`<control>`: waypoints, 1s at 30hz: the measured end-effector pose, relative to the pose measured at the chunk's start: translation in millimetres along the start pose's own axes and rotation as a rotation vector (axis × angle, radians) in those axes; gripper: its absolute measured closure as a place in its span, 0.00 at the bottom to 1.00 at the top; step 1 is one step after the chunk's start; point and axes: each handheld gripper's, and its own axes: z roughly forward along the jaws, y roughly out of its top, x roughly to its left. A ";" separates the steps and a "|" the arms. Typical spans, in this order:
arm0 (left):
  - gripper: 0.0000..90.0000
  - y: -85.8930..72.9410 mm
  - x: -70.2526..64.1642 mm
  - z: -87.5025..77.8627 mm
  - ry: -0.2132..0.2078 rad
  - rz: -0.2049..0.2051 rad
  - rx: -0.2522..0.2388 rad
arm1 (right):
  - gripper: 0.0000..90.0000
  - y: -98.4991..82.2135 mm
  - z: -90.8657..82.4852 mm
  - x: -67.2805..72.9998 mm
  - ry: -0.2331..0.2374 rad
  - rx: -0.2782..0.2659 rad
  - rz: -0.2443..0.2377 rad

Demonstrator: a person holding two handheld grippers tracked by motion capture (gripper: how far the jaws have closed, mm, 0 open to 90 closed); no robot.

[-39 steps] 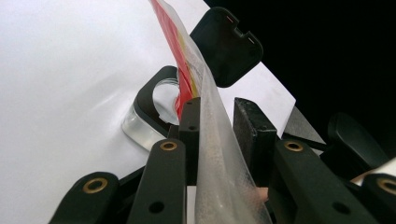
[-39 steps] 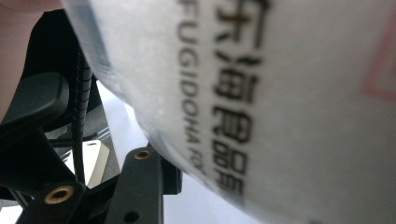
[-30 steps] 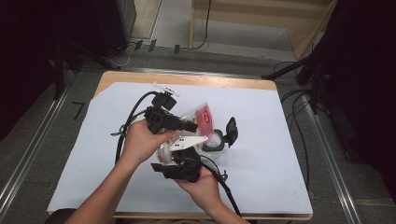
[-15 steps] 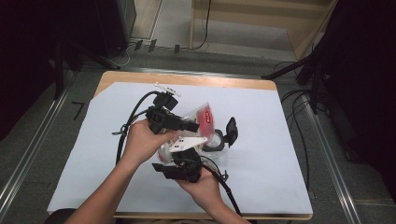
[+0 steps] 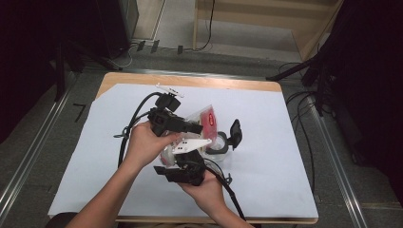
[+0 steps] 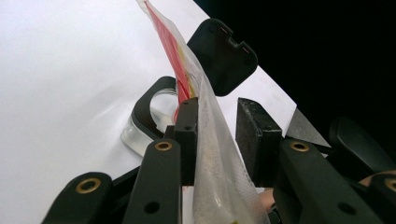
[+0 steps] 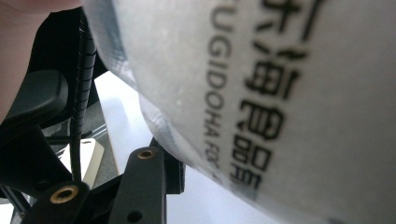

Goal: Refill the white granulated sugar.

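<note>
Bag (image 6: 205, 140) | left gripper (image 6: 219, 130) easing open around edge | right gripper (image 7: 154, 172) unclear

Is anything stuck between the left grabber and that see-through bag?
No. The bag already hangs between the left gripper jaws, lying against one pad, with a gap to the other. Its jaws have just been opening a little.

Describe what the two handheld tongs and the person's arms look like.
Both tongs, left and right, are black, blocky tools, each trailing a thick black cable. Brass-coloured rivets stud the jaw arms, which end in flat black pads. A pale three-cornered plate tops the right one. The forearms are bare, without sleeves.
</note>
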 end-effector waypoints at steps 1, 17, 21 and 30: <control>0.79 0.3 -0.1 -0.2 0.001 0.000 0.002 | 0.70 0.1 0.0 0.1 0.001 -0.001 0.001; 0.79 0.7 -0.6 -0.2 0.004 0.004 0.006 | 0.70 0.3 -0.1 0.4 -0.001 -0.001 -0.004; 0.79 0.8 -0.7 -0.2 0.004 0.003 0.006 | 0.70 0.3 -0.2 0.6 -0.002 -0.001 -0.006; 0.78 1.3 0.2 -0.8 0.000 -0.005 0.001 | 0.70 1.1 0.6 1.2 -0.002 -0.002 -0.001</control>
